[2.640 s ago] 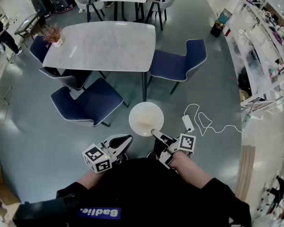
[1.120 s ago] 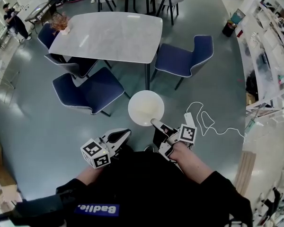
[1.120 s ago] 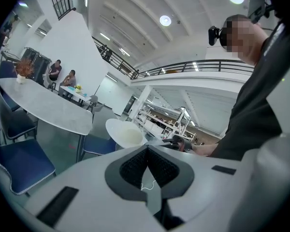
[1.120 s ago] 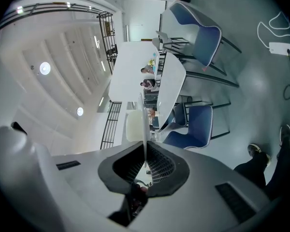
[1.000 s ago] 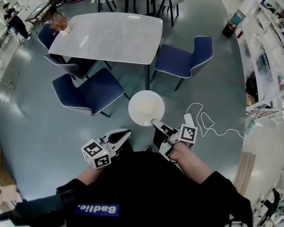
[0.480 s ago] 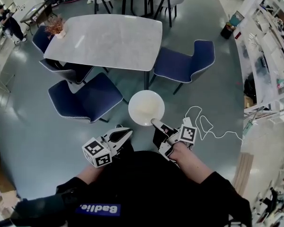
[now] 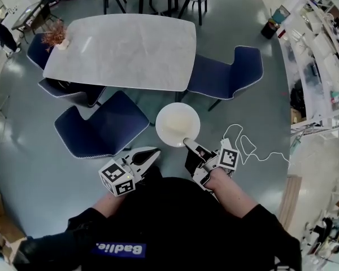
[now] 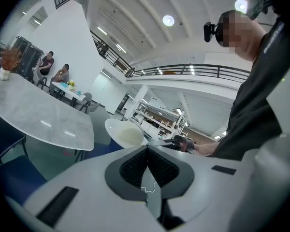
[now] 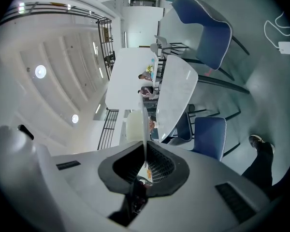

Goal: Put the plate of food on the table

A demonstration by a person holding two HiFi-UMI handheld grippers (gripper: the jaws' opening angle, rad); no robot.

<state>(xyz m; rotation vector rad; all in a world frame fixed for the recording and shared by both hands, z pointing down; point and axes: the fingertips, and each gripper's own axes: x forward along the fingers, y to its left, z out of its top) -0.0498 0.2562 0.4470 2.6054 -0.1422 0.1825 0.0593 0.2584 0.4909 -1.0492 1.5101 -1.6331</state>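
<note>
White round plate of pale food [image 7: 177, 124] pinched at its near rim by the right gripper [image 7: 187, 143], aloft over the floor. Straight ahead beyond the plate, well apart: grey marble-look table [image 7: 118, 49]. Left gripper [image 7: 154, 152] alongside, jaws together, empty.

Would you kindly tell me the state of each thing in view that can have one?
plate: level, held by its near rim above the floor, not on the table
right tool: shut on the plate's rim
left tool: shut, empty
table: no plate on it yet
nearest blue chair: unoccupied, seat out from under the table
</note>
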